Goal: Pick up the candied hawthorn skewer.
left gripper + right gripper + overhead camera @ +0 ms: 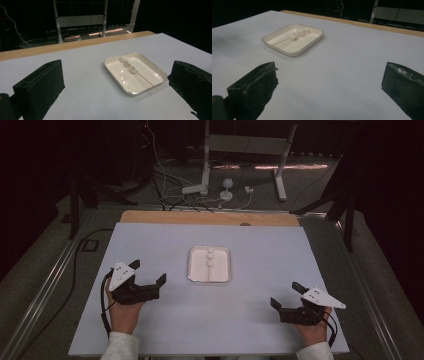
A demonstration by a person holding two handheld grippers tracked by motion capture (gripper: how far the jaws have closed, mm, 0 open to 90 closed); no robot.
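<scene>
Both the left gripper [148, 276] and right gripper [285, 295] gape empty, flanking the tray [193, 270] that holds a white-lumped skewer [210, 262]

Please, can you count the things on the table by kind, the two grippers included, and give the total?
Tray: 1, white, in the middle of the table
Skewer: 1, lying in the tray, with small white pieces at one end
Grippers: 2, left gripper and right gripper, both open and apart from the tray
Total: 4
</scene>
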